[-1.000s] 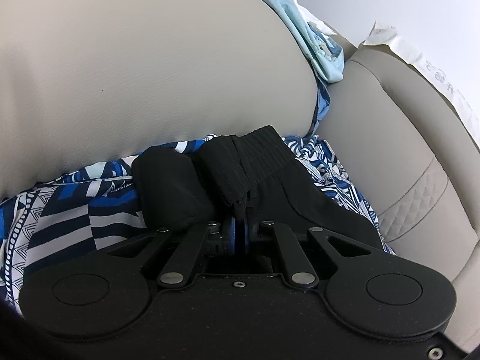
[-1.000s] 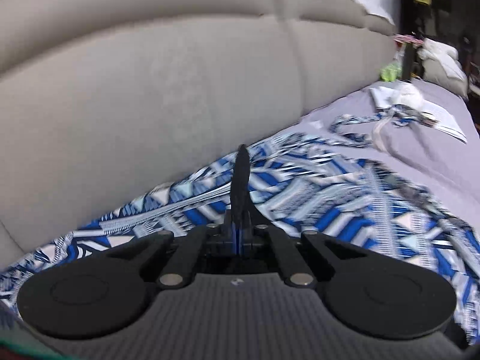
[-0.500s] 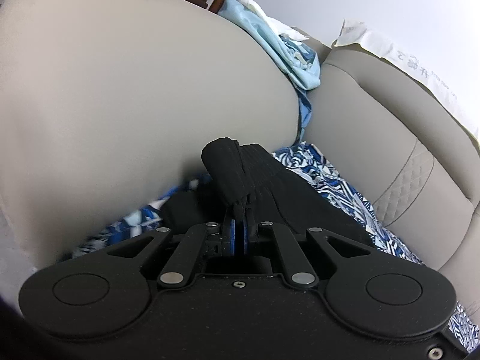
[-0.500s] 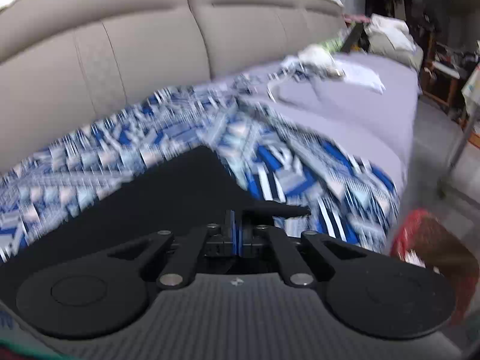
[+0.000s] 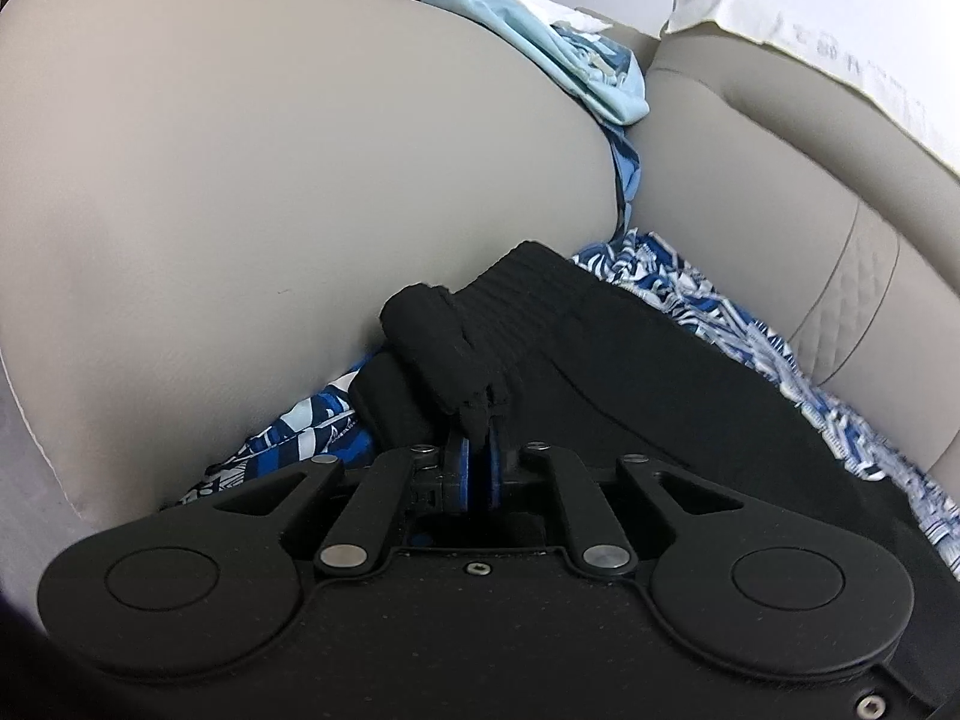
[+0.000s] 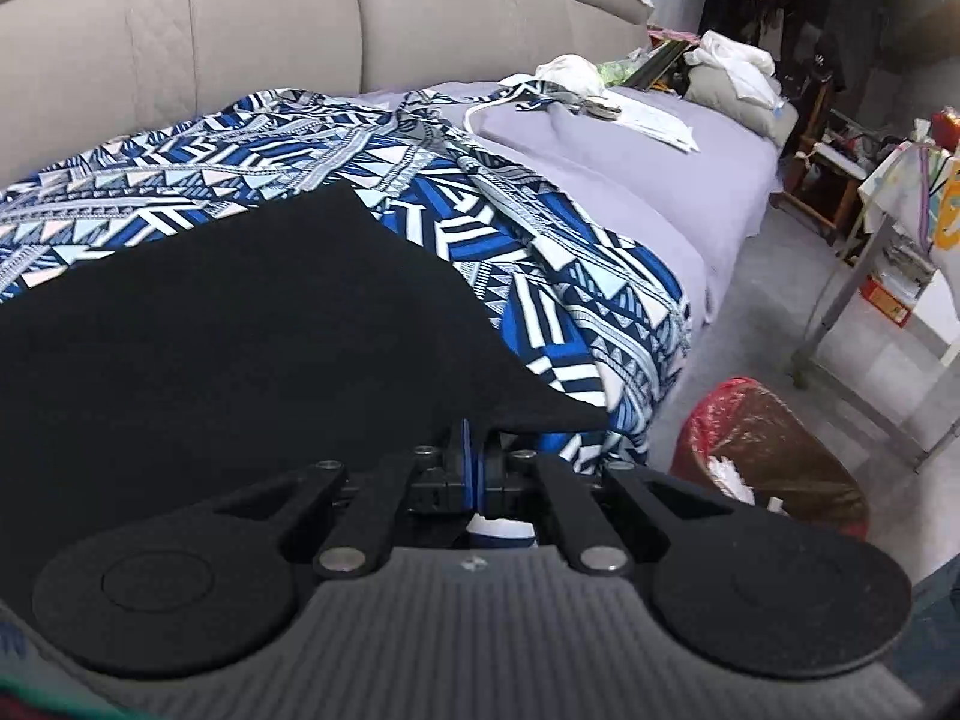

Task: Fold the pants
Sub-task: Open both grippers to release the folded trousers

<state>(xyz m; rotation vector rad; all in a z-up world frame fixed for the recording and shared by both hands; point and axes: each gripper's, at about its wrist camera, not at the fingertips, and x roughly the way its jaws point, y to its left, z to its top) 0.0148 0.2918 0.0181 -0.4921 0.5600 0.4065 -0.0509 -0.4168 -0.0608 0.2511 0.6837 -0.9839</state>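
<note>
The black pants (image 6: 228,324) lie spread over a blue and white patterned blanket (image 6: 456,180) on a beige sofa. My left gripper (image 5: 478,414) is shut on the bunched ribbed waistband of the pants (image 5: 516,312), next to the sofa's armrest. My right gripper (image 6: 474,438) is shut on the edge of the pants near the front edge of the seat. The fabric stretches flat to the left from it.
A beige armrest (image 5: 270,180) with light blue cloth (image 5: 564,66) on top rises to the left. The sofa backrest (image 6: 300,30) runs behind. A lilac cover (image 6: 660,180) with clutter lies farther right. A red-lined bin (image 6: 774,456) stands on the floor.
My right gripper has swung away from the backrest toward the seat's front edge, drawing the pants out flat. My left gripper first rose, then came down slightly, with the waistband still held.
</note>
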